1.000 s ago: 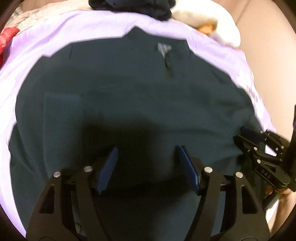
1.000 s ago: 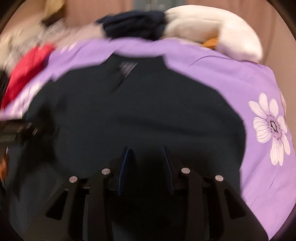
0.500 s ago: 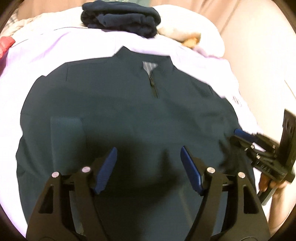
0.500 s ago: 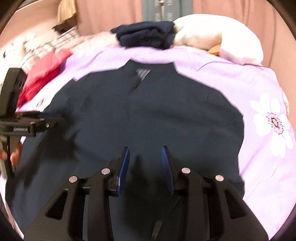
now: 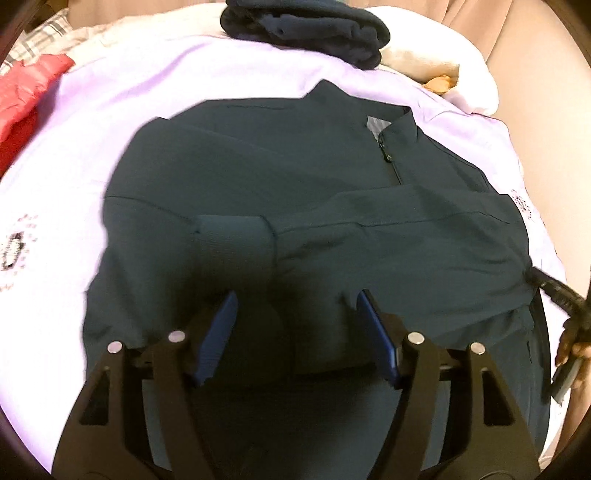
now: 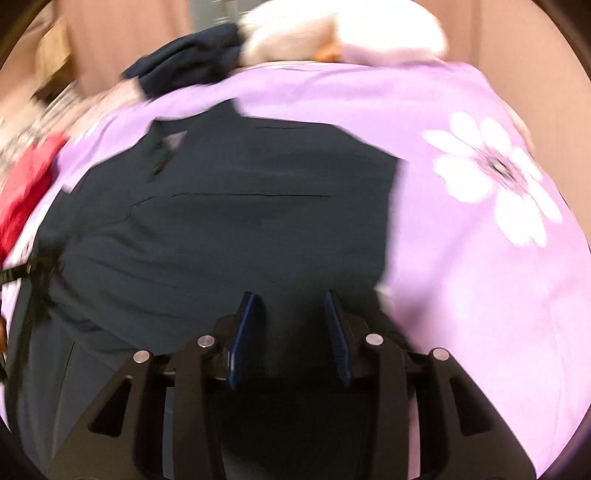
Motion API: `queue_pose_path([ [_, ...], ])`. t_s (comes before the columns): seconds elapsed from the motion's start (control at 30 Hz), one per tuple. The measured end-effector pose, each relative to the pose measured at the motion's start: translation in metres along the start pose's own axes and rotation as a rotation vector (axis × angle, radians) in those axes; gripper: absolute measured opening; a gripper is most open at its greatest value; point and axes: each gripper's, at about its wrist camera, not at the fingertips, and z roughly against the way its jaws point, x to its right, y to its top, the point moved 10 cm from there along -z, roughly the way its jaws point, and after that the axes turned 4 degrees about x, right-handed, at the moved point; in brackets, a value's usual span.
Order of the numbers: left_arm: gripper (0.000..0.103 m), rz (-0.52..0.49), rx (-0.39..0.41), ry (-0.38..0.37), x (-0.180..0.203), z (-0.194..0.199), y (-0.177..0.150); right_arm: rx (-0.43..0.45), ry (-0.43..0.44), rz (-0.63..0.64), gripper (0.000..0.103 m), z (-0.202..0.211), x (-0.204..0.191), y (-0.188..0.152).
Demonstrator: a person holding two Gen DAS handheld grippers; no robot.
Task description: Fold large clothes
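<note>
Dark green pullover (image 5: 314, 229) with a short zip at the collar lies flat on the lilac flowered bedsheet (image 5: 110, 107), collar toward the far end of the bed; one sleeve is laid across its chest, the ribbed cuff (image 5: 234, 243) resting near the middle of the garment. In the left wrist view the left gripper (image 5: 295, 314) hangs over the lower body of the pullover with its blue-padded jaws spread wide and nothing between them; whether the pad tips touch the cloth cannot be told. At the right edge of that view the right gripper (image 5: 554, 290) reaches to the side edge of the pullover, where the cloth puckers at its tip, but its jaws are too hidden there to read. In the blurred right wrist view the right gripper (image 6: 291, 317) shows a clear gap between its two blue pads (image 6: 245, 325), parted less widely than the left pair, with only dark cloth seen beyond them and no fold visibly pinched. A folded navy garment (image 5: 306, 29) and a white pillow (image 5: 458, 62) sit at the head of the bed, and a red garment (image 5: 26, 96) lies at the sheet's left edge.
</note>
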Motion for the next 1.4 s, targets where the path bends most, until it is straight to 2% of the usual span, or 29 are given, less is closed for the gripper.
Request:
queue_pose_path([
  [0.07,0.073,-0.027,0.025,0.004,0.008,0.010,0.000,0.040,0.015,0.004,0.041,0.015,-0.005,0.004],
  [0.13,0.076,-0.050,0.037,-0.019,0.021,0.017,-0.002,0.079,0.089,0.065,0.042,0.030,-0.034,0.004],
  [0.2,0.076,-0.097,0.033,-0.043,0.043,0.017,-0.009,0.079,0.140,0.118,0.042,0.034,-0.061,-0.001],
  [0.27,0.076,-0.142,-0.004,-0.030,0.056,0.005,-0.020,0.042,0.181,0.190,0.042,0.028,-0.091,-0.015],
  [0.33,0.076,-0.175,-0.052,0.001,0.059,-0.009,-0.033,-0.016,0.144,0.260,0.042,0.015,-0.105,-0.036],
  [0.43,0.076,-0.168,-0.061,-0.007,0.056,-0.008,-0.039,-0.020,0.119,0.283,0.042,0.010,-0.103,-0.048],
  [0.5,0.077,-0.135,-0.060,-0.024,0.052,0.006,-0.043,-0.033,0.104,0.240,0.044,0.018,-0.094,-0.050],
  [0.57,0.092,-0.099,-0.057,-0.005,0.036,0.023,-0.053,-0.034,0.021,0.237,0.046,0.030,-0.077,-0.054],
  [0.6,0.093,-0.086,-0.048,0.000,0.029,0.032,-0.059,-0.033,-0.008,0.228,0.046,0.040,-0.068,-0.059],
  [0.67,0.093,-0.058,-0.044,0.005,0.012,0.052,-0.077,-0.025,0.017,0.187,0.047,0.062,-0.058,-0.069],
  [0.77,0.101,0.011,-0.040,0.008,-0.018,0.087,-0.110,0.008,0.070,0.102,0.061,0.102,-0.045,-0.087],
  [1.0,0.101,0.153,-0.044,0.006,-0.062,0.155,-0.185,0.018,0.141,-0.118,0.077,0.155,-0.023,-0.135],
  [1.2,0.101,0.322,-0.020,-0.109,-0.081,0.193,-0.225,-0.013,0.158,-0.223,0.078,0.187,-0.003,-0.173],
  [1.4,0.101,0.426,-0.044,-0.221,-0.081,0.203,-0.255,-0.074,0.166,-0.263,0.078,0.202,0.009,-0.215],
])
